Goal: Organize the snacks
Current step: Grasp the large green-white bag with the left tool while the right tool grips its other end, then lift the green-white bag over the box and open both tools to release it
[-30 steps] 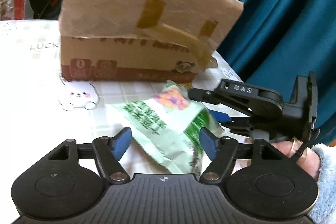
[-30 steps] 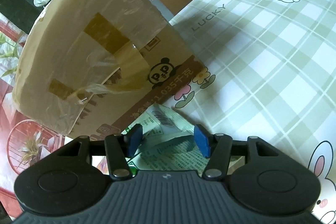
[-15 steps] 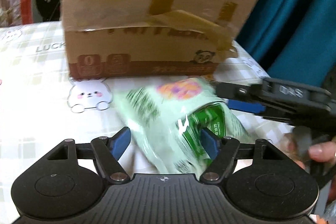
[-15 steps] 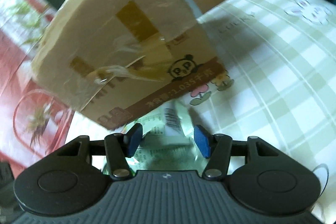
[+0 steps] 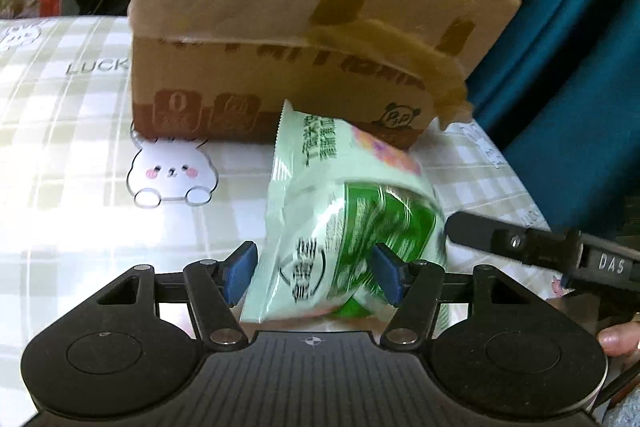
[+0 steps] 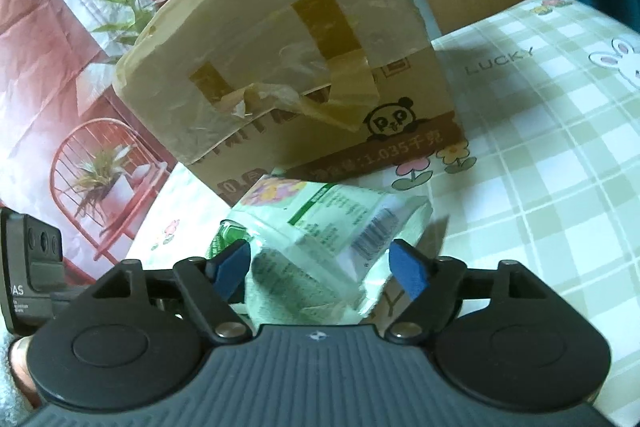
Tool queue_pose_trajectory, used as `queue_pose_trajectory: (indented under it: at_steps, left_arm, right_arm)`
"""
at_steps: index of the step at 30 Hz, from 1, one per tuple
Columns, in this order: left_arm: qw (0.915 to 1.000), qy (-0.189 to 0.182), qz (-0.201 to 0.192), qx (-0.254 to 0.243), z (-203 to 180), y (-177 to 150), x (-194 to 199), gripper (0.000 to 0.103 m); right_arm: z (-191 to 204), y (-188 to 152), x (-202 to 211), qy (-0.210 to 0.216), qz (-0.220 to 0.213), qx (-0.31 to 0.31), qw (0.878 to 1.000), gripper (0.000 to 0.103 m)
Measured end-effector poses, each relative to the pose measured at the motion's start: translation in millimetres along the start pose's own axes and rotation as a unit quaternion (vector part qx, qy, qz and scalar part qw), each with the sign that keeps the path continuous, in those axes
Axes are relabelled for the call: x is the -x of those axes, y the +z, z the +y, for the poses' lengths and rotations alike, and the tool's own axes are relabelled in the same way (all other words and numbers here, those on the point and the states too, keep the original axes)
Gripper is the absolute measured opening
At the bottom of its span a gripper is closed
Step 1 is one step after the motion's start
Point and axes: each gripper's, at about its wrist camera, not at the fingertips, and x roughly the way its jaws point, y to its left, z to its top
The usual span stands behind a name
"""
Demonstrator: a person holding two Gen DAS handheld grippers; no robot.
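Observation:
A pale green snack bag (image 5: pixel 344 227) stands on end between the blue pads of my left gripper (image 5: pixel 314 273). Its jaws are closing and both pads touch the bag's sides. In the right wrist view the same snack bag (image 6: pixel 320 227) lies between the pads of my right gripper (image 6: pixel 320 267), whose jaws are opening, with a gap at the right pad. One black finger of the right gripper (image 5: pixel 520 243) reaches in beside the bag from the right. A taped cardboard box (image 5: pixel 280 27) sits just behind the bag, flap shut.
The table wears a green checked cloth with bunnies (image 5: pixel 80 187). The cardboard box (image 6: pixel 280 67) fills the back. A teal curtain (image 5: pixel 580 67) hangs off the table's right edge, and a red printed sheet (image 6: pixel 60 67) stands to the left. A fingertip (image 5: pixel 616 339) shows low right.
The bag lay flat on the cloth; now it stands upright between the left pads, which have narrowed onto it. The right gripper has rolled and its pads have spread apart.

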Motion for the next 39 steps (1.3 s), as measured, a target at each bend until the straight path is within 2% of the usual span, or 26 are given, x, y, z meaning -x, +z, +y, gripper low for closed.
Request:
queue_pose_trajectory:
  at_steps: [2, 4, 7, 10, 12, 13, 15, 17, 23, 28, 34, 39]
  left_arm:
    - [0.9999, -0.003, 0.002, -0.010, -2, 4, -2, 0.065]
    - [0.9997, 0.000, 0.009, -0.023, -4, 3, -6, 0.054]
    - [0.9995, -0.012, 0.014, -0.026, -6, 0, -9, 0.048]
    - [0.9995, -0.009, 0.010, -0.030, -7, -2, -13, 0.046]
    - [0.9997, -0.011, 0.007, -0.022, -6, -3, -13, 0.044]
    - [0.9998, -0.009, 0.004, -0.018, -6, -4, -13, 0.043]
    - [0.9999, -0.004, -0.002, -0.016, -9, -7, -11, 0.042]
    - [0.9998, 0.000, -0.015, -0.015, -14, -10, -5, 0.041]
    - [0.9970, 0.002, -0.076, -0.012, -32, -22, 32, 0.041]
    - [0.9929, 0.009, -0.113, -0.035, -49, -26, 65, 0.042]
    - [0.9855, 0.005, -0.162, -0.051, -63, -13, 97, 0.042]
    - [0.9780, -0.002, -0.196, -0.071, -71, 18, 113, 0.041]
  right_arm:
    - [-1, -1, 0, 0.009, 0.004, -0.006, 1.000, 0.085]
    - [-3, -2, -5, 0.003, 0.011, -0.011, 1.000, 0.086]
    - [-10, -4, -13, -0.012, 0.011, -0.028, 0.999, 0.089]
    - [-19, -8, -24, -0.013, 0.018, -0.049, 0.999, 0.089]
    - [-24, -11, -28, -0.001, 0.019, -0.062, 0.998, 0.087]
    - [-25, -12, -29, 0.004, 0.014, -0.065, 0.998, 0.078]
    - [-24, -12, -28, 0.019, 0.004, -0.057, 0.998, 0.073]
    - [-19, -12, -26, 0.017, -0.001, -0.043, 0.999, 0.069]
    - [1, -8, -1, 0.031, -0.045, 0.009, 0.998, 0.068]
    - [24, -5, 23, 0.045, -0.076, 0.057, 0.994, 0.068]
    - [51, 7, 45, 0.058, -0.113, 0.079, 0.989, 0.068]
    - [75, 38, 55, 0.068, -0.135, 0.098, 0.984, 0.068]
